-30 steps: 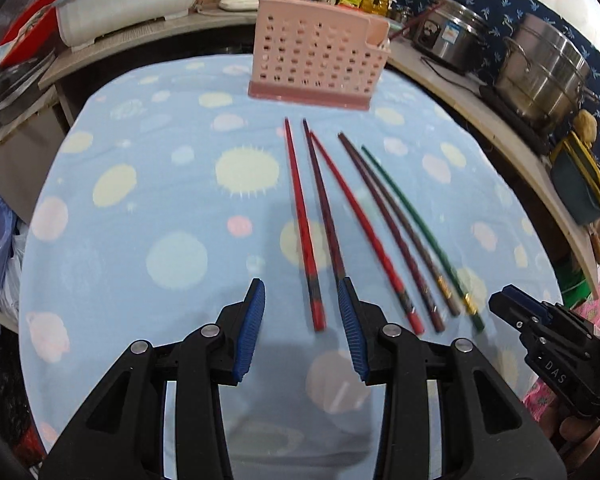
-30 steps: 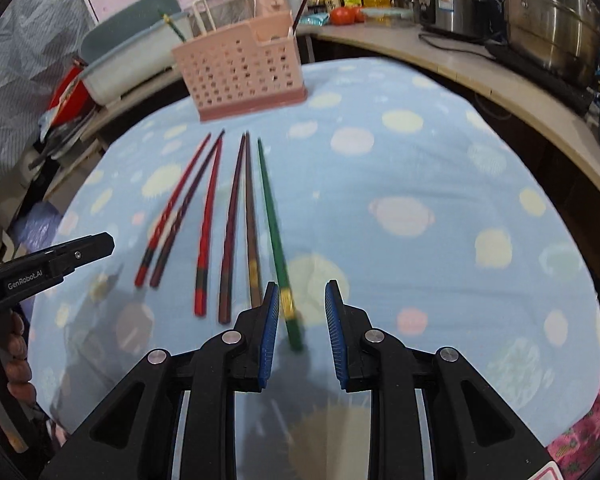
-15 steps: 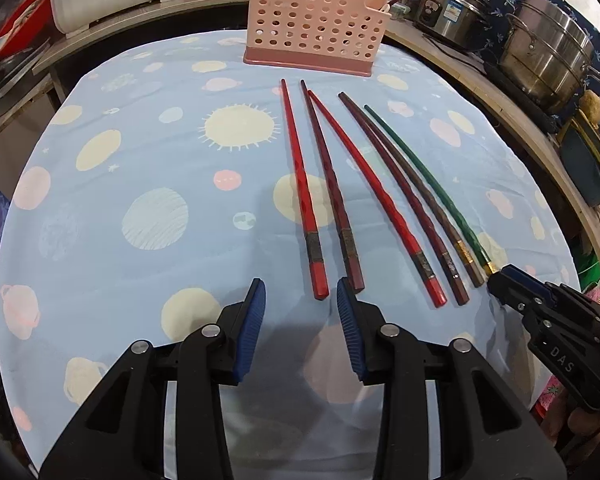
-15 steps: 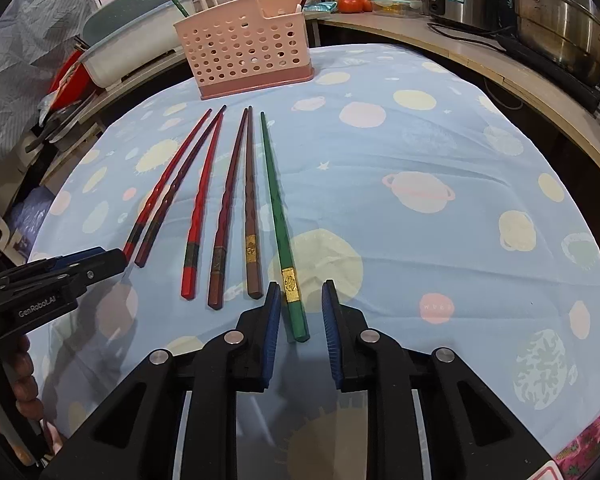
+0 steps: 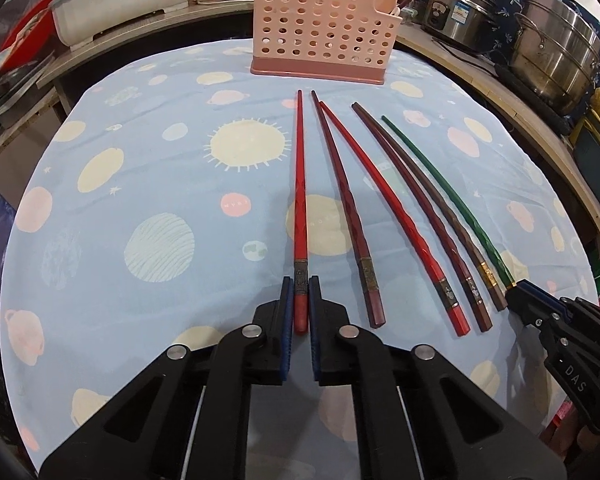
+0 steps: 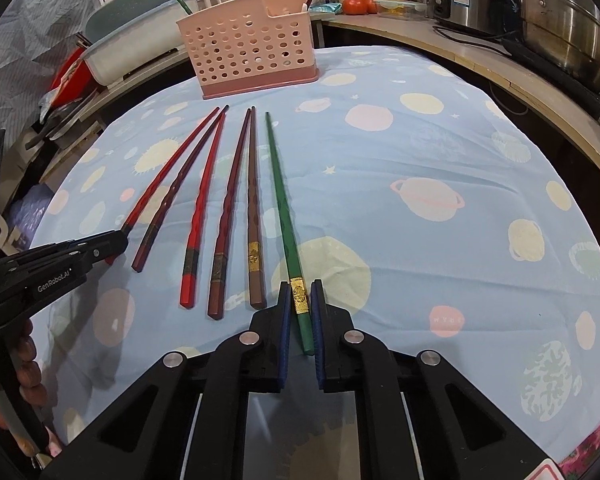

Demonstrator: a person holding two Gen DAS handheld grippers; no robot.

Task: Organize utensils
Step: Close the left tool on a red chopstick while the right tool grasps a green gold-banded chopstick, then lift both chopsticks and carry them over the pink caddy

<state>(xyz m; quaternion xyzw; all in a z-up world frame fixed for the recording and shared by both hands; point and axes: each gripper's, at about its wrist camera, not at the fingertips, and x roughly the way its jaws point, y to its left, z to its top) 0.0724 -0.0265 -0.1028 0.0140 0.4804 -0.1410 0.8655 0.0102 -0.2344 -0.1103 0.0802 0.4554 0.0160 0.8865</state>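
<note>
six chopsticks (image 5: 342, 184) on cloth; left hand-held gripper (image 5: 301, 300) closing on red chopstick (image 5: 299, 200), right hand-held gripper (image 6: 302, 304) clamps green chopstick (image 6: 284, 208)

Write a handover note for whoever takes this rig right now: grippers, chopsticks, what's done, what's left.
Left gripper: jaws closing on the thick end of the leftmost red chopstick, which lies on the cloth.
Right gripper: shut on the green chopstick at its gold band, also flat on the cloth.
Four more chopsticks lie between those two.
Pink holder stands beyond the tips.
Done: both picks gripped. Left: lift, drop into holder, then the other four.
</note>
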